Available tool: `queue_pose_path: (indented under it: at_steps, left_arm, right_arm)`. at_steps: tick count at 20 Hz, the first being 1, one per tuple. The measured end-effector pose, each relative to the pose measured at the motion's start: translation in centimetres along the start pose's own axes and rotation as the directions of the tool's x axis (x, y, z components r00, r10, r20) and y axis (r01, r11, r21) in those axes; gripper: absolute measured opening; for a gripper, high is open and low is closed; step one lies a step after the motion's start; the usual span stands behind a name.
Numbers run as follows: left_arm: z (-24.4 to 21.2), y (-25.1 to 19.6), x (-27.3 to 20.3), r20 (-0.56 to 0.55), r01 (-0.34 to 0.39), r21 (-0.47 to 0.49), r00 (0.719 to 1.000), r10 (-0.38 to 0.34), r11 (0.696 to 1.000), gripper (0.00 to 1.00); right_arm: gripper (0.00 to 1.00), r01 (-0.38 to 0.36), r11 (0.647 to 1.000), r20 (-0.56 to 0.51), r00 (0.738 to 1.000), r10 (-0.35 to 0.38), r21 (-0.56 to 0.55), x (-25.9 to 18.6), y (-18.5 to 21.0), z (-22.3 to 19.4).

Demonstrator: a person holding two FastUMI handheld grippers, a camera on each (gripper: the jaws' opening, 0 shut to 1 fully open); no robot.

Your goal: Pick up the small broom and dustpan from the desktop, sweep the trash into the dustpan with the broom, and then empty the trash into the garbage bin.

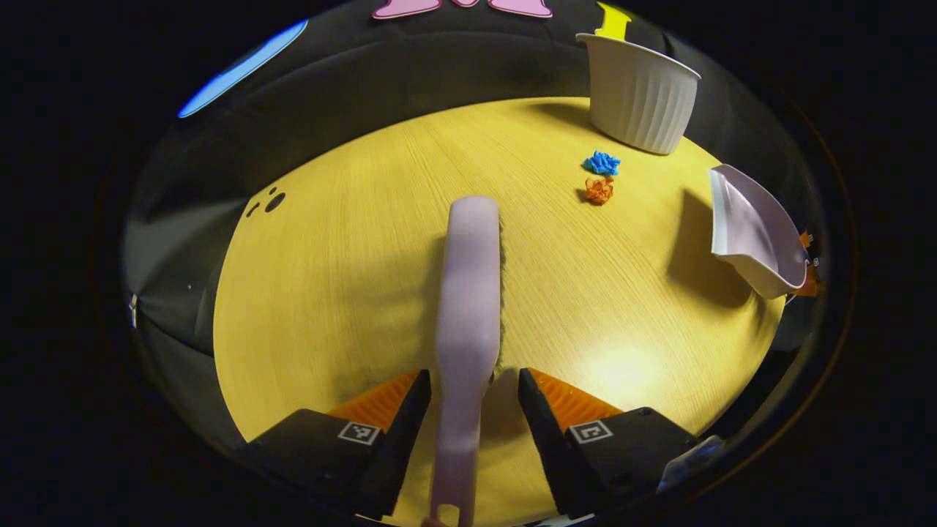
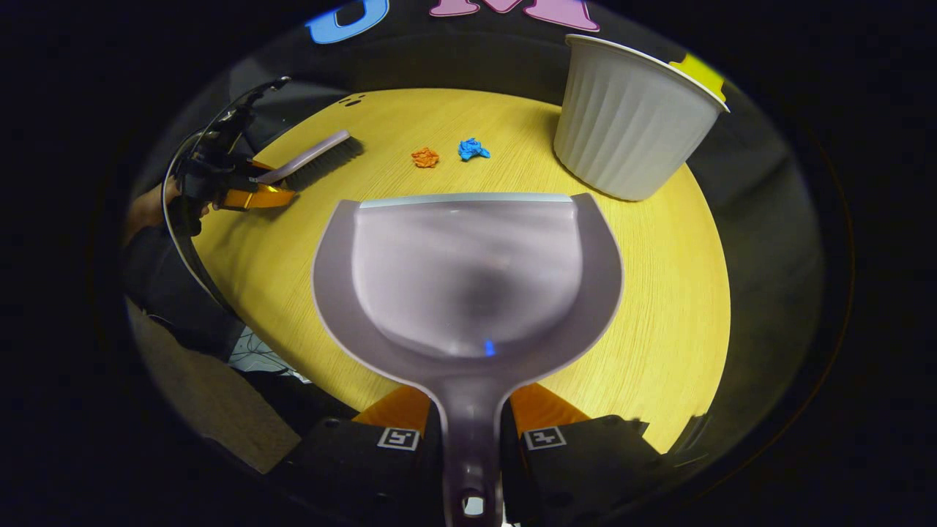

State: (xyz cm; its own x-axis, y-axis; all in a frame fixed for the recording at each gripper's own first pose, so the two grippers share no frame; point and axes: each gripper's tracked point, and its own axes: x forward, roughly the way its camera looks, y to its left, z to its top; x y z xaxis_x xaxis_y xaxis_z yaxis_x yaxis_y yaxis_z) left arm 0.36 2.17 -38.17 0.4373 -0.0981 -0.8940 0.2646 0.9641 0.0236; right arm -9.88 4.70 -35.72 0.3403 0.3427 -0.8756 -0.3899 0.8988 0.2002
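The lilac broom (image 1: 468, 293) lies on the round wooden table (image 1: 329, 293), bristles to its right side. My left gripper (image 1: 472, 380) is open around its handle, with a gap on the right side. The right gripper view shows this broom (image 2: 311, 161) and left gripper (image 2: 256, 192) at the table's left edge. My right gripper (image 2: 468, 410) is shut on the handle of the lilac dustpan (image 2: 468, 271), held above the table. Orange paper trash (image 2: 424, 157) and blue paper trash (image 2: 473, 149) lie beyond the pan's lip. The dustpan (image 1: 750, 234) casts a shadow at the right.
The white ribbed garbage bin (image 2: 633, 124) stands at the far right of the table (image 2: 673, 278), close to the trash. A person's dark sleeve (image 2: 157, 271) is at the left edge. The floor shows below the table's near-left edge.
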Motion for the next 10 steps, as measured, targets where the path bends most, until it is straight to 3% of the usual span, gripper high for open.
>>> queue_pose_path:
  at_steps: [7,8,10]
  left_arm:
    - [0.1,-0.5,0.5,-0.012,0.016,-0.010,1.000,-0.016,1.000,0.52]
    - [0.1,0.0,0.4,-0.018,-0.016,-0.011,1.000,0.016,1.000,0.39]
    - [0.6,0.5,0.0,-0.012,-0.053,0.004,0.999,0.053,0.999,0.28]
  right_arm:
    - [0.37,-0.003,1.000,-0.006,1.000,0.003,0.009,-0.4,-0.2,-0.2]
    - [0.37,-0.007,1.000,-0.009,1.000,0.007,0.010,-0.5,-0.1,-0.2]
    - [0.34,-0.014,1.000,-0.023,1.000,0.015,0.008,-0.7,0.0,-0.1]
